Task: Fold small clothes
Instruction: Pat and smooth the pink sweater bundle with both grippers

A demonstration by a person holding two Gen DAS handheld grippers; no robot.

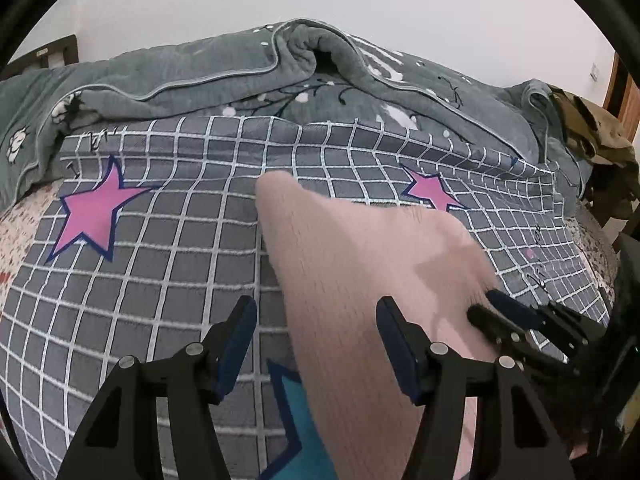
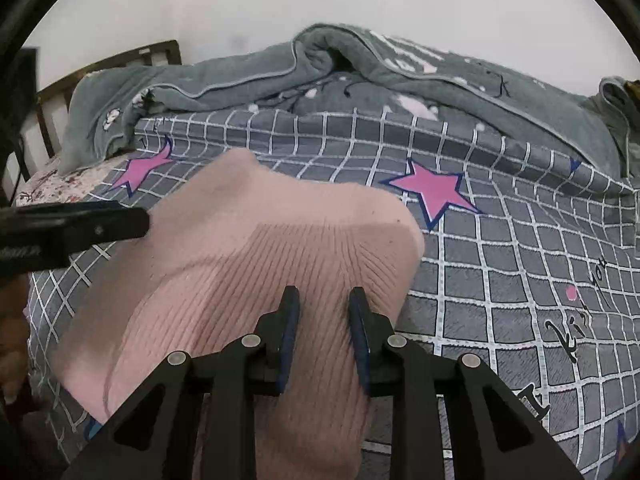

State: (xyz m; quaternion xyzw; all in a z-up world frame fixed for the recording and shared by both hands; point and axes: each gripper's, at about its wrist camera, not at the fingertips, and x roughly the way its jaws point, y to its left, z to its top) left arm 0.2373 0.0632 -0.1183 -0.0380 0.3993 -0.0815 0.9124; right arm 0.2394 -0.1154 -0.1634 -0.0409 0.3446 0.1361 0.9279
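A pink ribbed knit garment (image 1: 360, 264) lies on the grey checked bed sheet (image 1: 160, 240). My left gripper (image 1: 316, 316) is open, its fingers wide apart over the garment's left edge. My right gripper (image 2: 324, 300) has its fingers narrowly apart with a fold of the pink garment (image 2: 280, 248) bunched between them. The right gripper also shows in the left wrist view (image 1: 500, 312) at the garment's right edge. The left gripper's finger shows in the right wrist view (image 2: 80, 224) at the left.
A rumpled grey-green quilt (image 1: 280, 68) lies along the back of the bed by the white wall. Pink stars (image 1: 92, 208) mark the sheet. A wooden headboard (image 2: 120, 60) stands at the far left. Brown clothing (image 1: 592, 128) lies at the far right.
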